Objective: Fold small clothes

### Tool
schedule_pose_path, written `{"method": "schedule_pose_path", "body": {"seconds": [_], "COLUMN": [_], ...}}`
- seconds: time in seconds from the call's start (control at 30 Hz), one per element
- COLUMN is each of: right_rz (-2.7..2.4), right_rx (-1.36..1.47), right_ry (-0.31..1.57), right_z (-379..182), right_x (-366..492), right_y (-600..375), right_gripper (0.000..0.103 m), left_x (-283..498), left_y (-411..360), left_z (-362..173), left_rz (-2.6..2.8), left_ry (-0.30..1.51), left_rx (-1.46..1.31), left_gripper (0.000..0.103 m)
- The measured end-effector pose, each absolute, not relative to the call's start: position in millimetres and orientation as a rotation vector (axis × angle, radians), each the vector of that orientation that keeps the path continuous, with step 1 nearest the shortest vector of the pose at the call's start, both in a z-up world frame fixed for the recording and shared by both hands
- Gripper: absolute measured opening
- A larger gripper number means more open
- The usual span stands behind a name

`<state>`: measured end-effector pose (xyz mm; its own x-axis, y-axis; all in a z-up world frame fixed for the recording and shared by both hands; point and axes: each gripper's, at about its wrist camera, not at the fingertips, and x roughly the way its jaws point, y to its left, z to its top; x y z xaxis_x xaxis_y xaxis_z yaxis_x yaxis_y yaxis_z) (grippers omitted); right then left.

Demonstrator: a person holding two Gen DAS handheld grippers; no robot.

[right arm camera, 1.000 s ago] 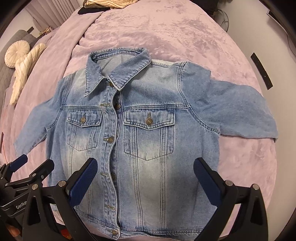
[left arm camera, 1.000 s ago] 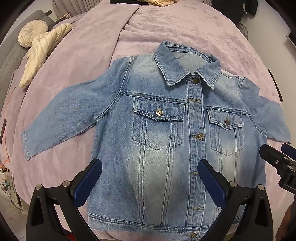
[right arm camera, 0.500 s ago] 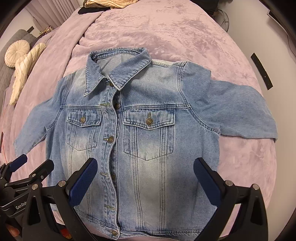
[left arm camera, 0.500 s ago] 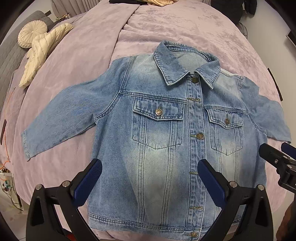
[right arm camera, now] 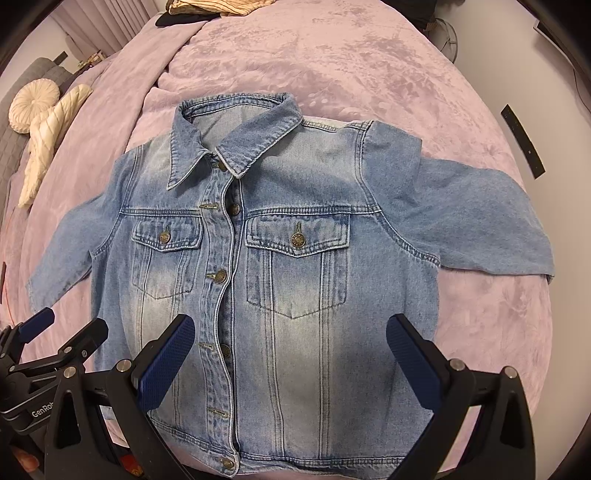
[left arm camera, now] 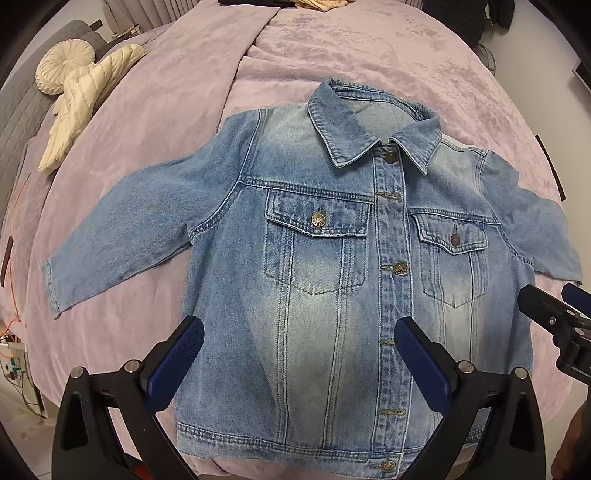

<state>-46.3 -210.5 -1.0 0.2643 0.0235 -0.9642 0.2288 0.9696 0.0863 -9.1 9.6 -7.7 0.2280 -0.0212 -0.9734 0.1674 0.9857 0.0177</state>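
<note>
Hovering above the lower half of the denim jacket (left arm camera: 325,302), the left gripper (left arm camera: 295,354) points forward along the garment toward the collar (left arm camera: 373,129). Its jaws stand wide apart and hold nothing; the blue pads (left arm camera: 173,363) sit clear of the cloth as far as the view shows. The right gripper (right arm camera: 291,350) is posed the same way beside it, jaws spread wide and empty, over the jacket's lower front near the button placket (right arm camera: 221,295). Each tool appears at the edge of the other's view: the right one at the right margin of the left wrist view, the left one at the lower left of the right wrist view.

The jacket lies flat and face up on a lilac bedspread (right arm camera: 369,55), front buttoned, both sleeves spread outward, hem nearest the grippers.

Hidden or unclear:
- Gripper bodies cover parts of the hem and the lower corners of the jacket.
- The cuff of the sleeve (right arm camera: 491,221) on the right side is cut at an odd edge; whether it is folded under cannot be told.
- Garments (right arm camera: 218,5) at the far end of the bed are cropped by the frame.
- Cream cushions (left arm camera: 77,96) lie at the left, well apart from the jacket.

Legible writing: "GenRo", cut off, on the left gripper body in the right wrist view. Button lettering is too small to read.
</note>
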Motion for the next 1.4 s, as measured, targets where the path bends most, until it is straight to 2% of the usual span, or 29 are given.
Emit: {"method": "schedule_pose_path", "body": {"seconds": [1.4], "right_rz": [-0.145], "right_rx": [0.21], "right_ry": [1.314], "right_z": [-7.3], "right_x": [-46.8], "right_y": [-201.4], "right_gripper": [0.103], "left_x": [-9.8], "left_y": [19.2], "left_z": [-11.9], "left_rz": [-0.131], "left_ry": [1.345], "left_rx": [0.11], "left_gripper": [0.103]}}
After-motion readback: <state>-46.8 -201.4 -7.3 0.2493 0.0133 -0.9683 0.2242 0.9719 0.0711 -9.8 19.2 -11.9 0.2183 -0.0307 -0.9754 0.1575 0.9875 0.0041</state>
